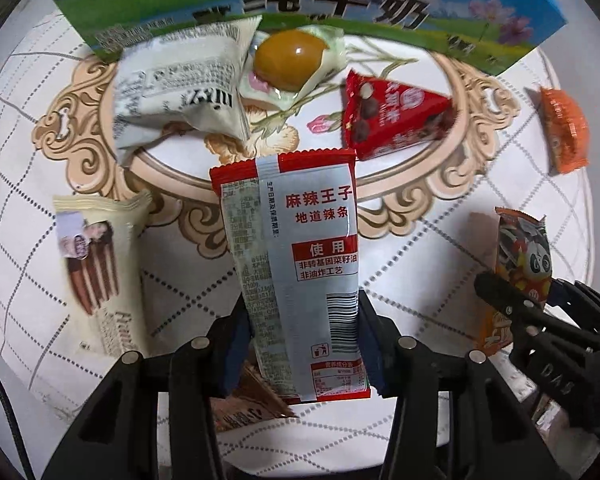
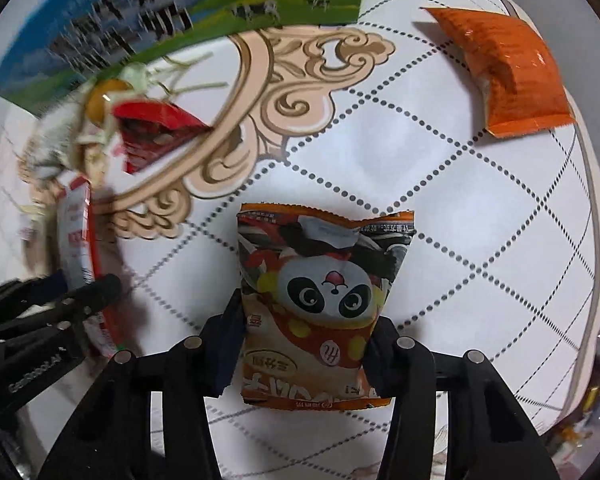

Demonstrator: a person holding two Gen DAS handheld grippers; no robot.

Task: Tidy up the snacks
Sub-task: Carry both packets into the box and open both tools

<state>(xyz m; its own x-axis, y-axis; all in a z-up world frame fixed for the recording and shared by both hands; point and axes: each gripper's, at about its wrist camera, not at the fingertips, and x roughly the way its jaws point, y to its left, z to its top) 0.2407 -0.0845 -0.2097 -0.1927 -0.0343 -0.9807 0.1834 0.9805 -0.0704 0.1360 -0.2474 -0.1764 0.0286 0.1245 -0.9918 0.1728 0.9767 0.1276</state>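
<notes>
My left gripper (image 1: 302, 320) is shut on a red-and-silver spicy strip packet (image 1: 300, 264), held upright above the table. My right gripper (image 2: 306, 332) is shut on an orange panda snack packet (image 2: 320, 300), which also shows at the right of the left wrist view (image 1: 520, 264). On the table ahead lie a white packet (image 1: 176, 88), a wrapped braised egg (image 1: 288, 60), a red triangular packet (image 1: 392, 116), an orange packet (image 2: 508, 72) and a cream wafer packet (image 1: 100, 268).
A blue-and-green milk carton box (image 1: 340, 4) stands at the back of the round patterned table (image 2: 440, 168). A brown packet (image 1: 252, 404) lies under my left gripper. The table's edge curves along the right (image 2: 592, 280).
</notes>
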